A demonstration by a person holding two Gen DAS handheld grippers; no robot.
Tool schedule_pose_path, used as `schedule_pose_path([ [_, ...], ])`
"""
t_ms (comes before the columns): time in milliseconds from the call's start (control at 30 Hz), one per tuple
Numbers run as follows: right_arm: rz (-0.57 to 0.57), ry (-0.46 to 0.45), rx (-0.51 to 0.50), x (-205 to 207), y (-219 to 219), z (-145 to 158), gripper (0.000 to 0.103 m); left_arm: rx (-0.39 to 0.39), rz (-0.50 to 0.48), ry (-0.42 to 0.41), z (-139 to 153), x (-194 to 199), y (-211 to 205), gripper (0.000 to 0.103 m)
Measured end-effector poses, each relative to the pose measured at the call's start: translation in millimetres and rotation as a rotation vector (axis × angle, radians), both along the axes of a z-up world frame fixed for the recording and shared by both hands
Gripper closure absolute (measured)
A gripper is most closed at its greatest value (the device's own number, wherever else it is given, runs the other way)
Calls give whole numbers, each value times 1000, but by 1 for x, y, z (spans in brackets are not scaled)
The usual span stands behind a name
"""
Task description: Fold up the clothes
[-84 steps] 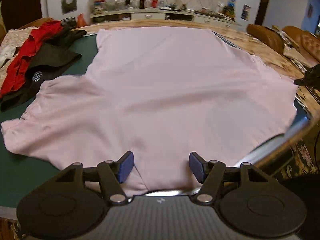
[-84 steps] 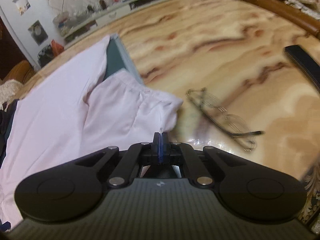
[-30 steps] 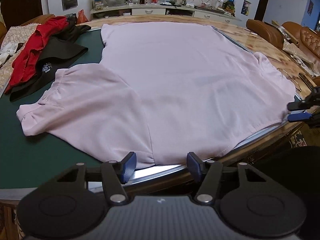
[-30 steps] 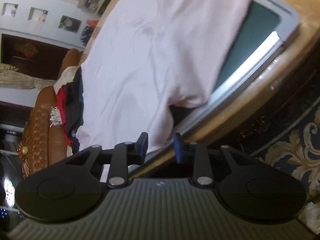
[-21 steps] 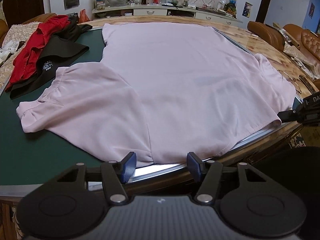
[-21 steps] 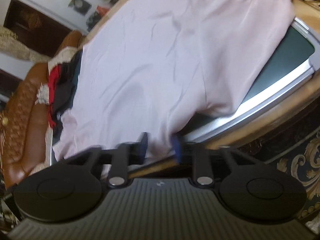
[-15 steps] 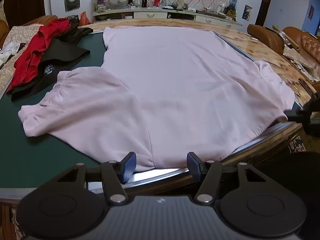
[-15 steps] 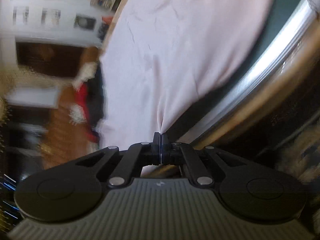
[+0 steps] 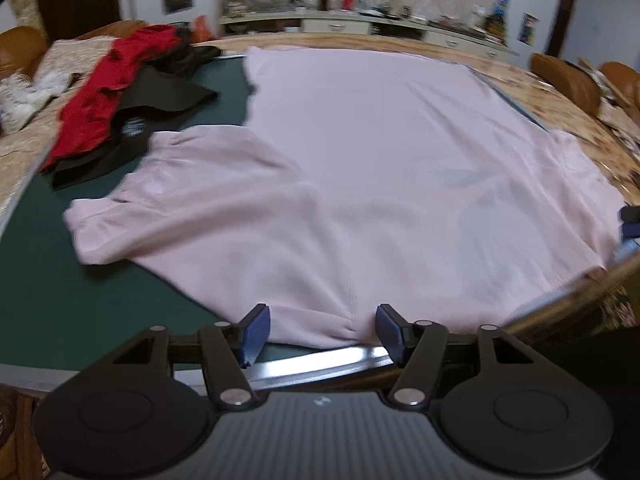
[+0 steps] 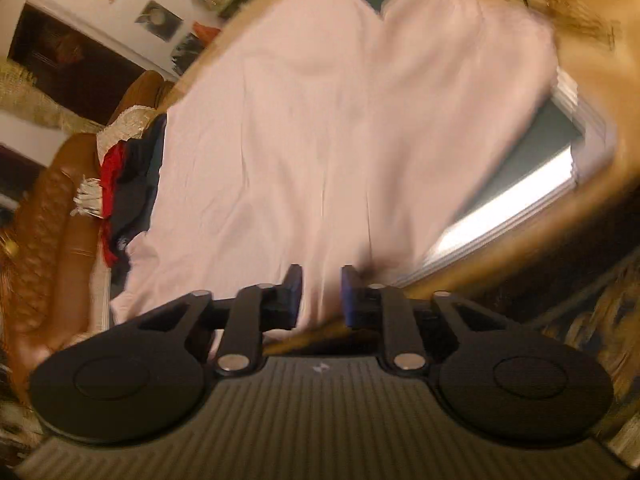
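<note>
A pale pink T-shirt (image 9: 380,168) lies spread flat on the green mat (image 9: 48,296), one sleeve out to the left. It also shows in the right wrist view (image 10: 320,128). My left gripper (image 9: 322,334) is open, its blue pads on either side of the shirt's near edge at the mat's front rim. My right gripper (image 10: 320,294) is open with a narrow gap, at the shirt's edge by the mat's metal rim; the view is blurred. Its tips show at the right edge of the left wrist view (image 9: 630,222).
A red garment (image 9: 108,92) and a black garment (image 9: 152,120) lie piled on the mat's far left. The mat sits on a marble-patterned table (image 9: 572,116). Eyeglasses (image 10: 560,4) lie on the table beyond the shirt's right sleeve. Brown chairs (image 9: 564,80) stand at the right.
My right gripper, shut half a second ago, has opened a little at the shirt's edge. My left gripper has moved slightly forward, so the shirt's near edge now lies between its pads.
</note>
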State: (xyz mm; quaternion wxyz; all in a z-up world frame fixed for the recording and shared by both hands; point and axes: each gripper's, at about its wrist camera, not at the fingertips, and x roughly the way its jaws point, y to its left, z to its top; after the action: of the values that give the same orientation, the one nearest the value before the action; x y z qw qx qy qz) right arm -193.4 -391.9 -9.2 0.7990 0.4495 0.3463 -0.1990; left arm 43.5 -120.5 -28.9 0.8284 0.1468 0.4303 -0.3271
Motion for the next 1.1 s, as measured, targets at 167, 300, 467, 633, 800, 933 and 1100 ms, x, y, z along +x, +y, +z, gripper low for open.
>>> schedule_pose_path([
  [167,-11,63,-226,9,-27,1,61,0,140,30,-2,22,19,34],
  [300,1,113,-264,25,-54,-11,61,13,209,36,-5,36,30,34],
  [467,9,219,-304,50,-67,-31,62,66,206,1,-8,42,27,33],
  [633,-21,419,-495,45,-64,-38,62,85,211,2,-8,47,24,30],
  [800,17,462,-537,45,-63,-35,64,97,265,10,-7,58,29,30],
  [933,-17,448,-581,47,-66,-34,61,89,269,24,-7,58,36,30],
  [1100,-196,355,-399,17,-109,-34,61,78,284,37,-6,56,41,31],
])
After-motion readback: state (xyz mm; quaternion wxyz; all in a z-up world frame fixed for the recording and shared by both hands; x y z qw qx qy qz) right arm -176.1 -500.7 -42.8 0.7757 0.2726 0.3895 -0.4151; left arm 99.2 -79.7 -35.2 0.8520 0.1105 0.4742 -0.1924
